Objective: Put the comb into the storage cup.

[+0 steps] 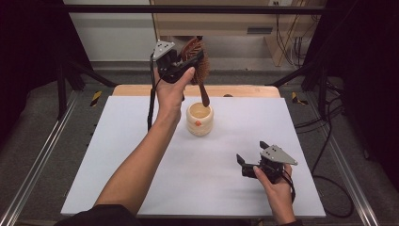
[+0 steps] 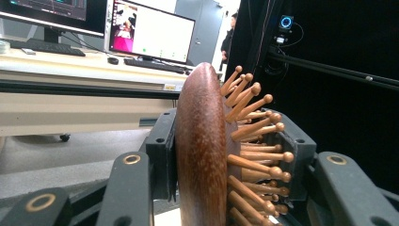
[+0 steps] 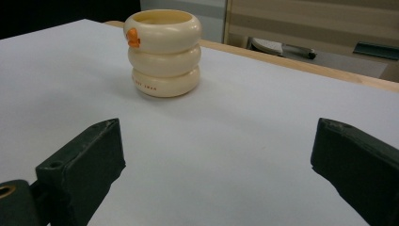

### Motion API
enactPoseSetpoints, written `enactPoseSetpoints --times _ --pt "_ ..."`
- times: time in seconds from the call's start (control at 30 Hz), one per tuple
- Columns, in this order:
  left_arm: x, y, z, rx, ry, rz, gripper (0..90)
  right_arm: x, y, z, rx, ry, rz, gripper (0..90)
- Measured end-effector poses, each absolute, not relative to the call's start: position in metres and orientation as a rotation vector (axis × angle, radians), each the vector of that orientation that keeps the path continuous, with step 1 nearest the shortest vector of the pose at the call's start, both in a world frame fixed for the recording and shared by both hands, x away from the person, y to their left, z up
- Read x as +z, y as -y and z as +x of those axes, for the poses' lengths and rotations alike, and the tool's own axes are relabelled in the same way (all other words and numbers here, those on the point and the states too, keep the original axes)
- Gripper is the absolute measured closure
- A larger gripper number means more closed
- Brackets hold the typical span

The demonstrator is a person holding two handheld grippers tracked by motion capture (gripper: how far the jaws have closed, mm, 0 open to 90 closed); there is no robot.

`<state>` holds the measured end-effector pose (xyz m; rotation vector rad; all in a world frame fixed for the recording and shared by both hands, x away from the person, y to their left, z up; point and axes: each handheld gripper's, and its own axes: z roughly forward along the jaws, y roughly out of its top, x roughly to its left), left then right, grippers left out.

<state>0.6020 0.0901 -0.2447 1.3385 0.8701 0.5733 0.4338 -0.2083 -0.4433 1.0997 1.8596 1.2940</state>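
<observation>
Because the left hand-held gripper (image 1: 188, 63) pinches the wooden hairbrush (image 1: 199, 66) by its head, the handle hangs free over the cream cup (image 1: 199, 119) on the surface (image 1: 141, 141), while the right hand-held gripper (image 1: 249, 157) rests spread and empty, out of the way.

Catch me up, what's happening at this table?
A person's left tongs are shut on a wooden hairbrush, held up with its handle pointing down over the cream cup standing on the white table. The handle tip looks to be just above the cup's mouth. The right tongs rest open and empty near the table's front right.
</observation>
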Motion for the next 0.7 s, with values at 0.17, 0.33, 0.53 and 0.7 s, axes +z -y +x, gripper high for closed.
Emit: enactPoseSetpoints --times 0.17,0.33,0.53,0.7 --pt "-0.249 -0.091 0.603 0.581 -0.879 1.341 50.3 -0.444 0.208 0.434 1.290 -1.860 1.104 3.7" --pt "-0.253 -0.094 0.604 0.593 -0.895 1.335 50.3 -0.444 0.208 0.434 1.290 -1.862 1.099 3.7" --pt "-0.256 -0.096 0.606 0.597 -0.901 1.335 50.2 -0.444 0.207 0.434 1.287 -1.867 1.091 3.6" --pt "-0.258 -0.097 0.607 0.597 -0.906 1.339 50.2 -0.444 0.207 0.434 1.289 -1.868 1.091 3.5"
